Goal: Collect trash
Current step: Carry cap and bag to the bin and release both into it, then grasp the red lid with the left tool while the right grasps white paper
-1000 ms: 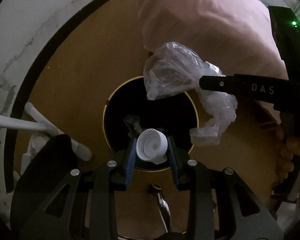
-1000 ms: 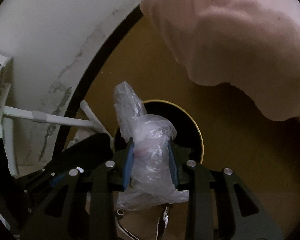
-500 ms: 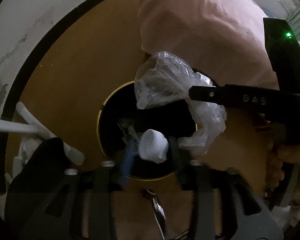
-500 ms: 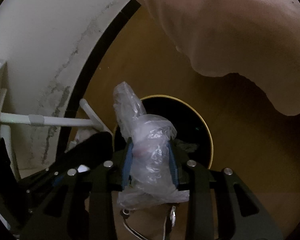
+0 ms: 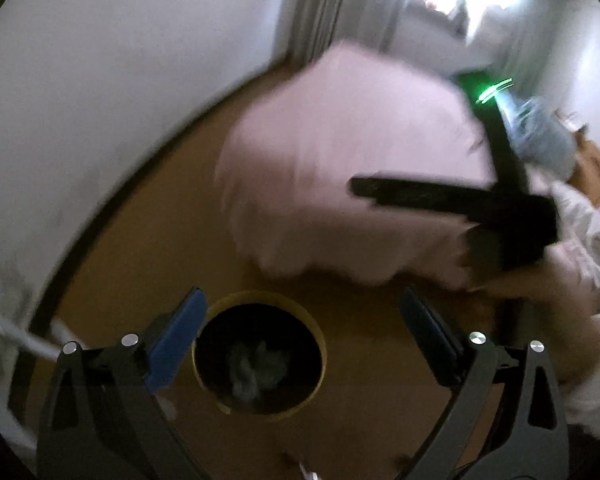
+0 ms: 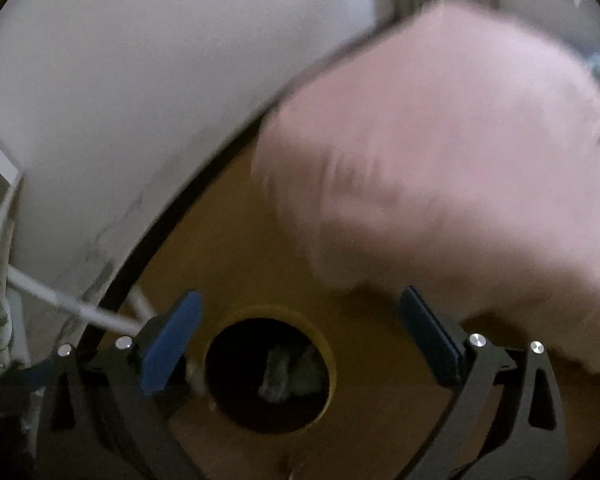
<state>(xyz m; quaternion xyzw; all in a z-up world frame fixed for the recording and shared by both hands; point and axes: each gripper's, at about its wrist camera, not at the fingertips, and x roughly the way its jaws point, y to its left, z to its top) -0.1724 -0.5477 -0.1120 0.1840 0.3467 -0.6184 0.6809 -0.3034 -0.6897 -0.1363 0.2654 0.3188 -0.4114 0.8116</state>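
Note:
A round dark bin with a yellow rim (image 5: 318,344) stands on the brown floor below my left gripper (image 5: 302,338), which is open and empty. Pale crumpled plastic (image 5: 256,368) lies inside it. In the right wrist view the same bin (image 6: 328,354) sits below my right gripper (image 6: 300,338), also open and empty, with the plastic (image 6: 280,376) at its bottom. The right gripper's black body (image 5: 460,200) shows in the left wrist view, up and to the right. Both views are blurred.
A pink cushion or bedding (image 5: 340,160) lies beyond the bin, also in the right wrist view (image 6: 460,160). A white wall (image 5: 120,80) curves on the left. White pipes (image 6: 60,300) run along its foot. Bright window light is at top right.
Both grippers have opened and lifted away from the bin. The white bottle cap and the crumpled plastic bag have left the fingers; plastic now lies in the bin.

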